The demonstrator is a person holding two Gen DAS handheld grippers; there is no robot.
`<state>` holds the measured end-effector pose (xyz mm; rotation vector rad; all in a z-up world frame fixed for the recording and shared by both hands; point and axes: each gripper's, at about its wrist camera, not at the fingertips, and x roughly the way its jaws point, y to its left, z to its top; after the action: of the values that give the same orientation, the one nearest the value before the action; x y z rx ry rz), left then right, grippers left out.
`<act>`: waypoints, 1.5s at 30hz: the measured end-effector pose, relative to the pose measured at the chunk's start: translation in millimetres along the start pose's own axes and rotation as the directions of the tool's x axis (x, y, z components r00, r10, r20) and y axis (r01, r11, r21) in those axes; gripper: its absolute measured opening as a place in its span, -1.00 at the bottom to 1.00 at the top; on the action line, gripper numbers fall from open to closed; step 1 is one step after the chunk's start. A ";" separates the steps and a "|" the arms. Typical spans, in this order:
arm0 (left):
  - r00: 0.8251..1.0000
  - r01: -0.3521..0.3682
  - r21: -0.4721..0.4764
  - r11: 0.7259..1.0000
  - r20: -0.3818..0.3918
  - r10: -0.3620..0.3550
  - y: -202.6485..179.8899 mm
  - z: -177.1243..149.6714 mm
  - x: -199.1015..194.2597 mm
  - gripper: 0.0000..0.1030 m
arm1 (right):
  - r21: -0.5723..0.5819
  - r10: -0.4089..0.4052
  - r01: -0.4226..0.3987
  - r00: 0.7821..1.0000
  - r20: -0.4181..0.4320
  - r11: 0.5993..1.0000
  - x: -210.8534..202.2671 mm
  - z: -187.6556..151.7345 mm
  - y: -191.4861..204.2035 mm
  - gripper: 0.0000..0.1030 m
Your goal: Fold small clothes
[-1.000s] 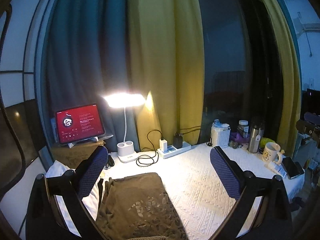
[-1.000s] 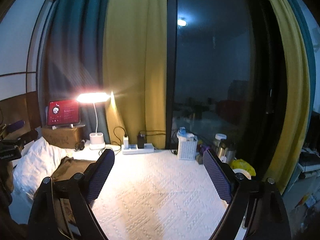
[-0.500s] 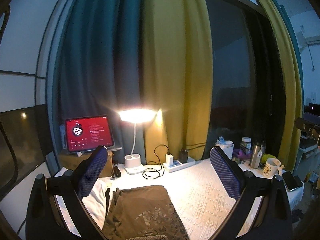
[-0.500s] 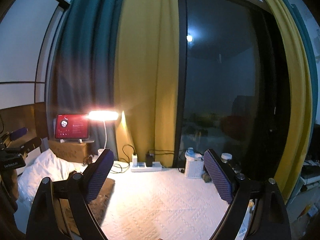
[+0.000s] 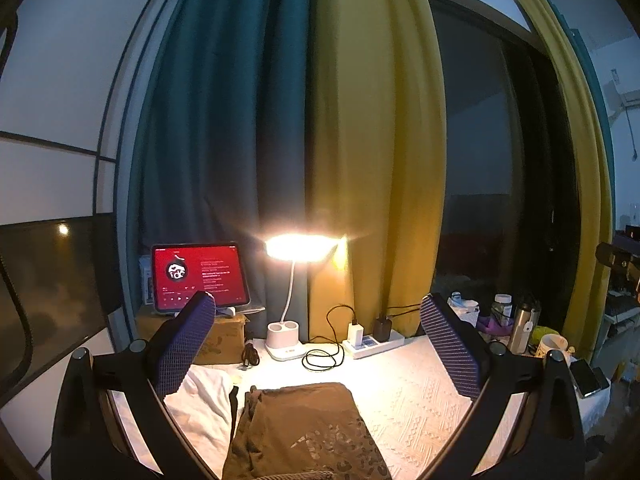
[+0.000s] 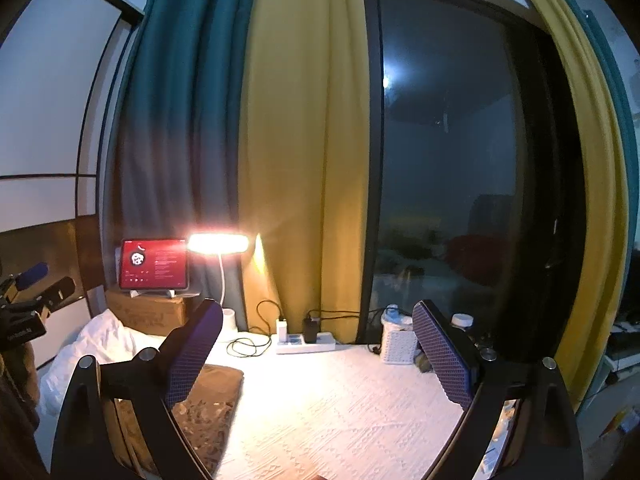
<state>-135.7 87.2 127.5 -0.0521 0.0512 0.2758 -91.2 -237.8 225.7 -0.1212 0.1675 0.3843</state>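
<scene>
We're in a home bedroom: teal and yellow curtains (image 5: 312, 140), glowing desk lamp (image 5: 300, 248), tablet (image 5: 198, 276), white pillow (image 6: 100, 344).

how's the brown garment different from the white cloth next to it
The brown garment is dark with a faint leopard-like print; the white cloth is plain. The garment lies flat, folded with a straight far edge; the cloth looks rumpled and bunched. The garment sits in the middle, the cloth to its left. Both lie on the white patterned cover.

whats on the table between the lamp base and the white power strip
A coiled black cable lies on the white table cover between the lamp base and the power strip, clearest in the left wrist view.
</scene>
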 end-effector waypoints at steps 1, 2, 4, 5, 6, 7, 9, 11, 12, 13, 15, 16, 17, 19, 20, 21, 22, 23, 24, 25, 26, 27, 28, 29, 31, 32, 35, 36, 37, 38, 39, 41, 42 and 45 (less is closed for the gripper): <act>1.000 0.000 -0.001 1.000 0.001 0.000 1.2 -0.2 -0.6 0.97 | 0.000 -0.004 0.004 1.000 0.001 1.000 -0.4 0.0 0.4 0.88; 1.000 -0.001 -0.001 1.000 0.002 0.001 1.4 -0.5 -0.7 0.97 | 0.002 -0.006 0.006 1.000 0.000 1.000 -0.2 -0.7 0.2 0.88; 1.000 -0.002 -0.004 1.000 0.001 0.002 3.0 -1.9 -0.6 0.97 | 0.005 -0.011 0.011 1.000 -0.008 1.000 2.0 -3.3 -0.5 0.88; 1.000 -0.002 -0.005 1.000 -0.001 0.002 3.4 -2.5 -0.3 0.97 | 0.007 -0.014 0.014 1.000 -0.016 1.000 4.6 -5.1 -1.1 0.88; 1.000 -0.004 -0.005 1.000 -0.006 0.004 3.6 -3.8 1.2 0.97 | 0.008 -0.016 0.016 1.000 -0.024 1.000 6.7 -7.2 -1.2 0.88; 1.000 -0.005 -0.005 1.000 -0.013 0.005 3.6 -4.9 2.8 0.97 | 0.011 -0.016 0.016 0.999 -0.033 1.000 9.3 -9.1 -1.8 0.88; 1.000 -0.006 -0.004 1.000 -0.031 0.006 2.8 -7.1 6.0 0.97 | 0.014 -0.016 0.016 0.999 -0.050 1.000 13.4 -12.4 -2.9 0.88; 0.998 -0.005 0.003 1.000 -0.055 0.005 -0.2 -9.6 11.2 0.97 | 0.016 -0.014 0.015 0.998 -0.064 1.000 16.9 -15.4 -3.9 0.88; 0.998 -0.004 0.006 1.000 -0.065 0.004 -1.4 -10.8 13.2 0.97 | 0.018 -0.012 0.013 0.997 -0.071 1.000 18.7 -17.0 -4.3 0.88; 0.998 -0.003 0.008 1.000 -0.070 0.003 -2.2 -11.5 14.5 0.97 | 0.020 -0.011 0.013 0.997 -0.076 1.000 20.2 -18.4 -4.4 0.88; 0.997 0.002 0.008 1.000 -0.075 -0.001 -4.6 -12.2 15.2 0.97 | 0.022 -0.011 0.013 0.996 -0.083 1.000 22.2 -20.0 -5.6 0.88; 0.997 0.003 0.008 1.000 -0.075 -0.003 -5.1 -11.9 15.0 0.97 | 0.024 -0.012 0.015 0.996 -0.085 1.000 22.9 -20.6 -6.2 0.88; 0.997 0.003 0.009 1.000 -0.074 -0.003 -5.5 -11.8 15.1 0.97 | 0.025 -0.013 0.015 0.996 -0.087 1.000 23.0 -21.1 -7.9 0.88; 0.997 0.002 0.010 1.000 -0.077 -0.001 -6.2 -12.2 15.3 0.97 | 0.026 -0.013 0.016 0.996 -0.089 1.000 23.8 -21.8 -9.5 0.88; 0.997 0.002 0.009 1.000 -0.078 -0.001 -6.3 -12.8 15.2 0.97 | 0.026 -0.014 0.016 0.996 -0.089 1.000 24.2 -21.8 -9.2 0.88; 0.997 0.002 0.008 1.000 -0.080 -0.001 -6.1 -13.0 15.2 0.97 | 0.026 -0.013 0.016 0.996 -0.090 1.000 24.8 -21.9 -9.6 0.88; 0.997 0.001 0.007 1.000 -0.080 0.000 -5.5 -13.1 15.1 0.97 | 0.025 -0.013 0.016 0.996 -0.091 1.000 25.0 -22.0 -9.4 0.88; 0.997 -0.001 0.006 1.000 -0.081 0.001 -5.3 -13.3 15.2 0.97 | 0.025 -0.012 0.015 0.996 -0.091 1.000 25.4 -22.1 -9.2 0.88; 0.997 -0.004 0.005 1.000 -0.080 0.004 -4.6 -13.3 14.7 0.97 | 0.023 -0.012 0.014 0.996 -0.092 1.000 25.8 -21.6 -9.1 0.88; 0.997 -0.006 0.004 1.000 -0.079 0.006 -4.0 -13.4 13.9 0.97 | 0.021 -0.012 0.014 0.996 -0.093 1.000 26.0 -21.4 -8.4 0.88; 0.997 -0.006 0.004 1.000 -0.080 0.006 -3.0 -13.4 15.3 0.97 | 0.021 -0.012 0.014 0.996 -0.093 1.000 25.4 -21.6 -8.1 0.88; 0.997 -0.008 0.003 1.000 -0.080 0.008 -2.4 -13.3 15.0 0.97 | 0.019 -0.011 0.013 0.996 -0.093 1.000 25.5 -21.8 -7.8 0.88; 0.997 -0.009 0.002 1.000 -0.079 0.009 -1.9 -13.6 14.9 0.97 | 0.017 -0.011 0.013 0.996 -0.093 1.000 25.1 -22.0 -7.3 0.88; 0.997 -0.009 0.002 1.000 -0.079 0.009 -1.6 -14.1 15.2 0.97 | 0.017 -0.010 0.012 0.996 -0.093 1.000 24.3 -22.4 -7.3 0.88; 0.997 -0.009 0.001 1.000 -0.080 0.009 -0.9 -14.2 15.4 0.97 | 0.015 -0.010 0.012 0.996 -0.093 1.000 24.0 -22.7 -7.2 0.88; 0.997 -0.009 0.000 1.000 -0.081 0.009 -0.6 -14.3 15.4 0.97 | 0.015 -0.011 0.012 0.996 -0.093 1.000 23.9 -22.8 -7.7 0.88; 0.996 -0.009 0.000 1.000 -0.085 0.009 -0.8 -15.3 16.4 0.97 | 0.015 -0.010 0.011 0.996 -0.094 1.000 24.1 -22.9 -7.7 0.88; 0.996 -0.009 0.000 1.000 -0.086 0.009 -1.1 -15.7 16.7 0.97 | 0.014 -0.009 0.010 0.996 -0.094 1.000 24.4 -23.0 -7.8 0.88; 0.996 -0.010 0.000 1.000 -0.088 0.010 -1.3 -15.7 16.9 0.97 | 0.015 -0.008 0.010 0.996 -0.094 1.000 24.7 -22.9 -7.9 0.88; 0.996 -0.010 0.002 1.000 -0.089 0.011 -1.4 -15.9 17.2 0.97 | 0.016 -0.008 0.010 0.995 -0.095 1.000 24.7 -23.1 -7.8 0.88; 0.996 -0.010 0.002 1.000 -0.089 0.010 -1.6 -16.0 17.0 0.97 | 0.017 -0.008 0.010 0.995 -0.096 1.000 24.6 -23.3 -7.8 0.88; 0.996 -0.010 0.002 1.000 -0.091 0.011 -2.3 -16.0 17.0 0.97 | 0.020 -0.006 0.008 0.995 -0.098 1.000 25.9 -23.9 -9.0 0.88; 0.996 -0.011 0.003 1.000 -0.091 0.011 -2.7 -16.0 16.3 0.97 | 0.021 -0.005 0.008 0.995 -0.099 1.000 26.2 -24.0 -9.3 0.88; 0.996 -0.013 -0.001 1.000 -0.093 0.013 -2.1 -16.5 15.6 0.97 | 0.018 -0.006 0.007 0.995 -0.101 1.000 27.1 -23.8 -9.9 0.88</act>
<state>-120.8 88.5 110.3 -0.0657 0.1437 0.2865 -66.0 -240.7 198.2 -0.1236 0.2705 0.3702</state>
